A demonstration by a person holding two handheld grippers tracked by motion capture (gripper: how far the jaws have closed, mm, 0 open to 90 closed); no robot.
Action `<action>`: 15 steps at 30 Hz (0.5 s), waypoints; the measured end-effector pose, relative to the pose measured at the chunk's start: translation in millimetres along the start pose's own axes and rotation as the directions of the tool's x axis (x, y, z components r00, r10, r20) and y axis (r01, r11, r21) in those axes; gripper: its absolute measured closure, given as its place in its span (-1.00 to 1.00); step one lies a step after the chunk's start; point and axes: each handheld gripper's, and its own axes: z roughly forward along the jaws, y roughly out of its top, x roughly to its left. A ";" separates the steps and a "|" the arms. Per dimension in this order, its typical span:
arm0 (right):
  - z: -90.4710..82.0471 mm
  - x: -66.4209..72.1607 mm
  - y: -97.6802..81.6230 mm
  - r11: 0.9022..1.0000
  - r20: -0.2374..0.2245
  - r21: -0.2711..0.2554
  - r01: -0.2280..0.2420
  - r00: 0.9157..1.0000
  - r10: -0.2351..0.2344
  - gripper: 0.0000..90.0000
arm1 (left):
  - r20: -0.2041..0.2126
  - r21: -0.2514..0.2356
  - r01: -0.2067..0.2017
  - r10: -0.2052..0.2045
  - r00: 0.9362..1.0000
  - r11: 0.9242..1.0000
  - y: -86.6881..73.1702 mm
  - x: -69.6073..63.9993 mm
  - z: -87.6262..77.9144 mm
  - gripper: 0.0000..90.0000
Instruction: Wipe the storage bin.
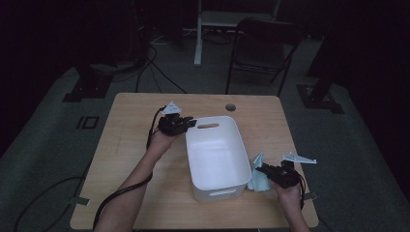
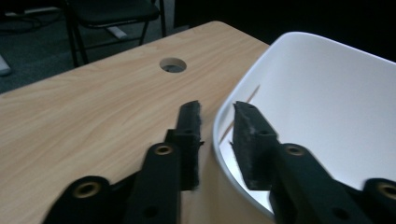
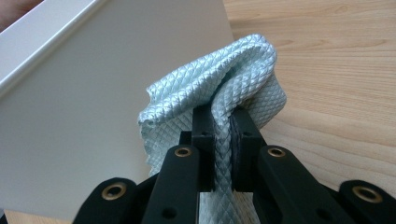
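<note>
1. Dark room all around, with a black chair (image 1: pixel 261 46) and cables on the floor beyond a pale wooden desk (image 1: pixel 130 140) that has a round cable hole (image 1: pixel 230 107) near its far edge.
2. A white plastic bin (image 1: pixel 215 159) stands empty in the middle of the desk, handle slots at its near and far ends.
3. The left tool (image 1: pixel 189 122) sits at the bin's far left corner. In the left gripper view its jaws straddle the rim (image 2: pixel 222 126), one outside the wall, one inside, narrow but with gaps on both sides of the plastic; the pads do not appear to press on it.
4. The right tool (image 1: pixel 261 169) is just beside the bin's near right side, low over the desk. In the right gripper view its jaws are clamped tight on a fold of pale blue quilted cloth (image 3: pixel 219 88), which bunches up against the outer wall of the bin.
5. Judged from this, the cloth is outside the bin and is probably meant to go in.
6. Risks: the left tool may not steady the bin unless it closes on the rim, so a push from the cloth could slide or tip it.
7. The loose cloth edge hanging below the right tool could catch on the rim during a lift and drape half outside.
8. Only a thin fold is pinched, so a snag might pull the cloth free.
</note>
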 end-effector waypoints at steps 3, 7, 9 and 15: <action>-0.8 -1.0 -0.3 1.000 0.000 -0.002 -0.005 1.000 0.005 0.84 | 0.023 0.001 -0.003 0.003 1.000 1.000 2.3 2.1 3.2 0.57; 0.0 -2.7 -0.8 1.000 0.002 0.001 -0.010 1.000 0.010 0.84 | 0.041 0.023 -0.013 0.012 0.999 1.000 6.0 3.2 9.5 0.58; 0.3 -2.7 -1.1 1.000 0.001 0.004 -0.009 1.000 0.009 0.84 | 0.043 0.036 -0.029 0.028 0.999 0.999 6.7 2.2 10.7 0.70; -0.3 -3.3 -1.3 1.000 0.004 0.003 -0.009 1.000 0.009 0.84 | 0.002 0.032 -0.043 0.042 0.999 0.999 0.5 1.7 -1.1 0.83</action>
